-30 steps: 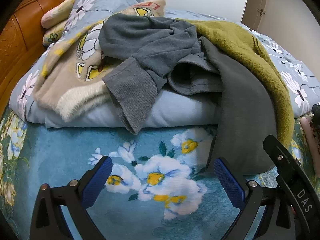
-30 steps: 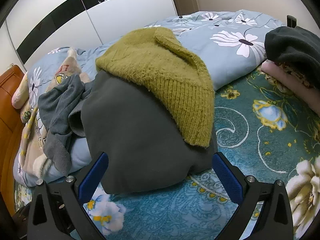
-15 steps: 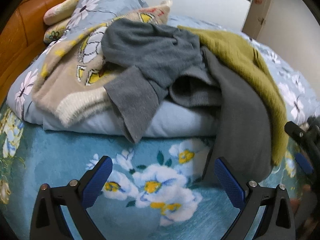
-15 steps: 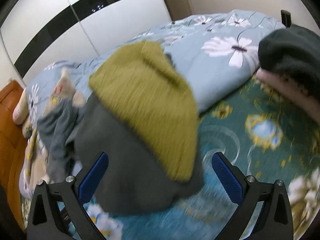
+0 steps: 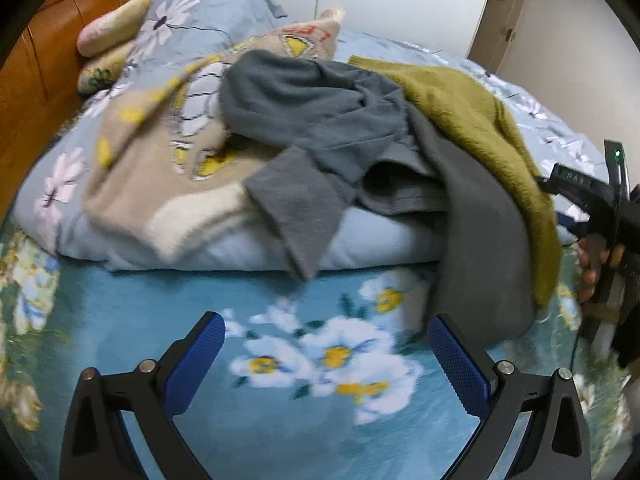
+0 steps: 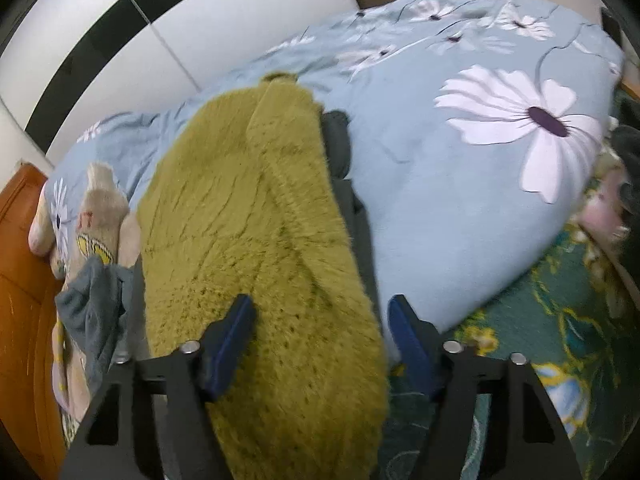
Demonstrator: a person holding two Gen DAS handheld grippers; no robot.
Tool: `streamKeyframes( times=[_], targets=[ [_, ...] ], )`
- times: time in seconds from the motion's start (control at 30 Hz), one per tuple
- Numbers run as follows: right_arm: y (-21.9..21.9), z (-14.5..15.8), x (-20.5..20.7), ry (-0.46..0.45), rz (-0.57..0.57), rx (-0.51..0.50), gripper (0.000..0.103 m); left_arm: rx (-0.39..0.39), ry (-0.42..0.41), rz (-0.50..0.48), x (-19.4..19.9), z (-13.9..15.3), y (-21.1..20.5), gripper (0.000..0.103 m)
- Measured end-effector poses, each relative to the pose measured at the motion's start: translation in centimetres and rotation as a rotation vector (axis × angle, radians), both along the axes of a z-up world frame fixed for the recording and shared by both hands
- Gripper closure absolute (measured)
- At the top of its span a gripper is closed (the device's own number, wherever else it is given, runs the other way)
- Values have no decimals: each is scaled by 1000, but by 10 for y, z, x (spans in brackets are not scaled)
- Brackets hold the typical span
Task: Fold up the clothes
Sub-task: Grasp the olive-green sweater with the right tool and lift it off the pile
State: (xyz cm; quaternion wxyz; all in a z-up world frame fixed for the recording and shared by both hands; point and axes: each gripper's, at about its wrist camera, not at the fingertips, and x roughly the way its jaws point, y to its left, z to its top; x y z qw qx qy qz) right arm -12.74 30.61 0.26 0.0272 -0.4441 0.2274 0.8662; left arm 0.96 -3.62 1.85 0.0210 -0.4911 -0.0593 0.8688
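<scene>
A pile of clothes lies on a rolled light-blue quilt (image 5: 380, 236): an olive-green fuzzy sweater (image 6: 256, 240) on top at the right, a grey garment (image 5: 480, 248) hanging under it, a blue-grey top (image 5: 312, 112) and a beige patterned sweater (image 5: 160, 160) at the left. My right gripper (image 6: 320, 344) is open, its jaws straddling the lower edge of the olive sweater (image 5: 480, 112), narrower than before. It shows at the right edge of the left wrist view (image 5: 592, 200). My left gripper (image 5: 332, 356) is open and empty above the blue floral bedsheet (image 5: 280, 320).
A wooden headboard (image 5: 48, 60) stands at the left. White wardrobe doors (image 6: 200, 32) are behind the bed. A folded pink and dark stack (image 6: 616, 200) lies at the right on the teal sheet (image 6: 560, 340).
My right gripper has moved forward onto the olive sweater and its jaws have narrowed around the sweater's edge. My left gripper has backed off slightly and stays open.
</scene>
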Motion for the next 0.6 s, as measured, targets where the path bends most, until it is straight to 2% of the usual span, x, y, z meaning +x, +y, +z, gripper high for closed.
streamKeyframes(
  times=[0.03,0.07,0.1,0.13,0.17,0.27,0.33,0.5,0.6],
  targets=[
    [1,-1,-2,-4,-1,-12,36,1,-9,11,1,0,-5,0],
    [2,-1,-3,-7,-3,-21,47,2,-17,21,1,0,-10,0],
    [3,2,-4,-11,-13,-25,64,9,-26,31,2,-1,-14,0],
    [5,4,-4,-16,-24,-21,74,21,-35,41,3,-2,-18,0],
    [6,8,-2,-20,-35,3,91,33,-45,50,3,-3,-22,0],
    [-1,26,7,8,-26,38,92,106,-64,62,8,-4,-29,0],
    [-10,45,18,58,-6,58,93,139,-57,61,12,0,-30,0],
    [-46,105,61,226,61,56,94,148,-8,35,21,20,-35,0],
    [-75,117,94,263,112,38,94,174,15,27,30,34,-47,0]
  ],
)
